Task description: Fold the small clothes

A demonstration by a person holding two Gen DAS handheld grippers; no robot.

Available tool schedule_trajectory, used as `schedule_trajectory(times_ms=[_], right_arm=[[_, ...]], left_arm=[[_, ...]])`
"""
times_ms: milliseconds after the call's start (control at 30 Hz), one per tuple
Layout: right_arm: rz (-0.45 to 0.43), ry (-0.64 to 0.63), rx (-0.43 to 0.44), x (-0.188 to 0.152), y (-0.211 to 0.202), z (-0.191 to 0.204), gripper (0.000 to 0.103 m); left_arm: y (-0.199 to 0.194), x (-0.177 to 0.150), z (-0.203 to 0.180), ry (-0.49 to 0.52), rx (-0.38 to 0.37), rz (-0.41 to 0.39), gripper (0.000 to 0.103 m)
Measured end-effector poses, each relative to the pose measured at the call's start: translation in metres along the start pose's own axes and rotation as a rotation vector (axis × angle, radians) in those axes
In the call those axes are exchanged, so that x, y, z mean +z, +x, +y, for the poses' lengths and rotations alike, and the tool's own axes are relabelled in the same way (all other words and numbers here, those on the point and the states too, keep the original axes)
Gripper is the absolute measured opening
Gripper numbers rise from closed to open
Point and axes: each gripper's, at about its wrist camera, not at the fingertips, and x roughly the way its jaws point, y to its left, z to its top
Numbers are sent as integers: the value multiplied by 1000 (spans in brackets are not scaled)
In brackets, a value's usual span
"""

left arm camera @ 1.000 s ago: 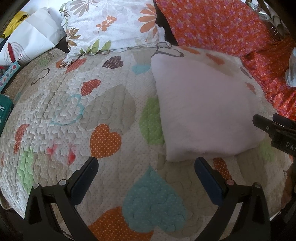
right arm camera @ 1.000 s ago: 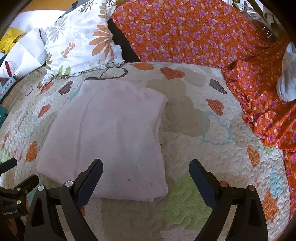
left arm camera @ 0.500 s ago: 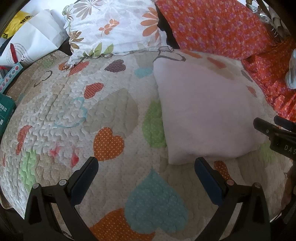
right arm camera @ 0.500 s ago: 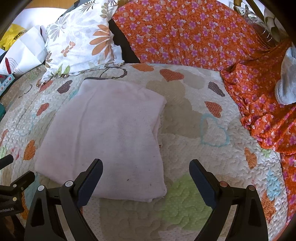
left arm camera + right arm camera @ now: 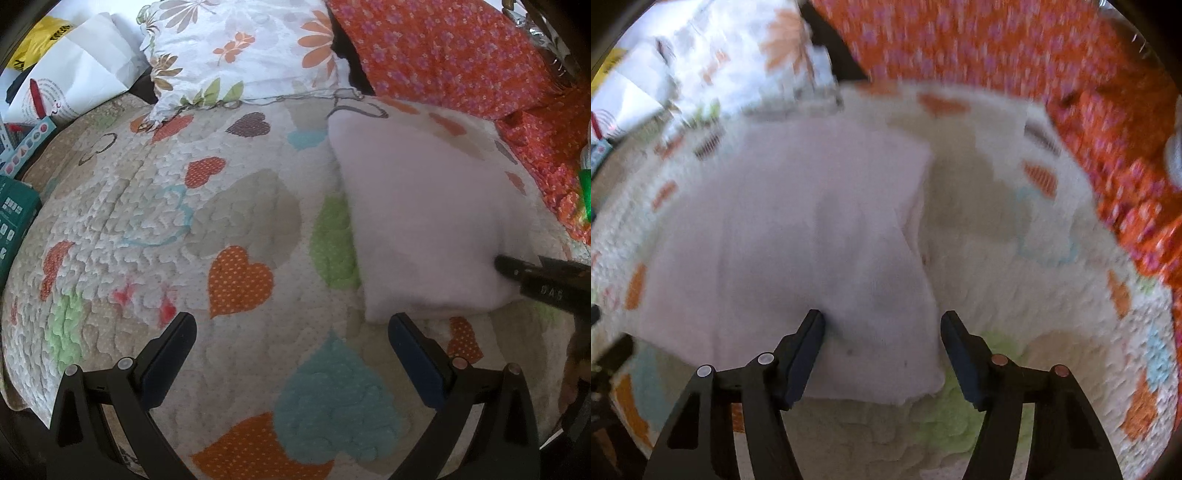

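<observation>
A pale pink folded cloth (image 5: 421, 218) lies flat on the heart-patterned quilt (image 5: 229, 221). It also shows in the blurred right wrist view (image 5: 812, 240). My left gripper (image 5: 291, 328) is open and empty over the quilt, left of the cloth's near corner. My right gripper (image 5: 882, 328) is open, narrower than before, straddling the cloth's near right part; its left finger (image 5: 809, 332) presses on the cloth. The right gripper's tip (image 5: 535, 277) shows at the right edge of the left wrist view, over the cloth.
A flowered white pillow (image 5: 240, 48) and orange flowered fabric (image 5: 443, 55) lie at the back. White paper bags (image 5: 74, 81) and a green box (image 5: 14, 225) sit at the left edge. Orange fabric (image 5: 1126, 166) also runs along the right side.
My right gripper has moved forward and down onto the cloth's near edge and its jaws have narrowed. The left gripper has barely moved.
</observation>
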Motion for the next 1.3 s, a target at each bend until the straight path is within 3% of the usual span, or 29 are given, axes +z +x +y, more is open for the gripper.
schedule_trajectory(times_ms=[100, 200, 267, 333, 400, 467, 567, 633, 767, 833, 900, 1033, 1100, 1167, 1233, 1300], right_arm=[[2, 66, 6, 3, -4, -11, 72], [-120, 69, -18, 5, -28, -7, 72], [-207, 36, 44, 11, -46, 9, 69], [-234, 4, 122, 16, -51, 27, 61], [-225, -56, 200, 20, -47, 57, 56], [-206, -112, 218, 22, -39, 86, 56], [-107, -227, 197, 18, -8, 129, 56], [-121, -250, 163, 14, -6, 138, 57], [-197, -141, 277, 22, -28, 119, 57], [-200, -134, 239, 25, -24, 116, 58], [-80, -150, 234, 25, 3, 119, 62], [-169, -141, 243, 44, -20, 113, 62], [-241, -137, 201, 61, -30, 108, 69], [-257, -115, 183, 76, -23, 103, 69], [-215, -88, 174, 95, 6, 98, 69], [-96, -75, 181, 103, 46, 96, 75]], left_arm=[[-1, -2, 6, -11, 7, -4, 103], [-1, -2, 14, -24, 15, -2, 103], [-1, -2, 18, -37, 19, 1, 103], [0, -3, 21, -45, 26, 3, 103], [0, -5, 23, -43, 34, 4, 103], [0, -7, 25, -36, 45, 6, 103], [-1, -10, 28, -34, 58, 7, 103], [-1, -11, 32, -42, 57, 11, 103], [-4, -11, 42, -68, 54, 10, 103], [-4, -11, 43, -75, 55, 10, 103], [-3, -10, 43, -73, 59, 13, 103], [-3, -10, 42, -74, 53, 9, 103], [-1, -9, 38, -66, 56, 10, 103], [1, -8, 35, -61, 53, 17, 103], [3, -6, 30, -55, 51, 25, 103], [4, -4, 26, -49, 51, 25, 103]])
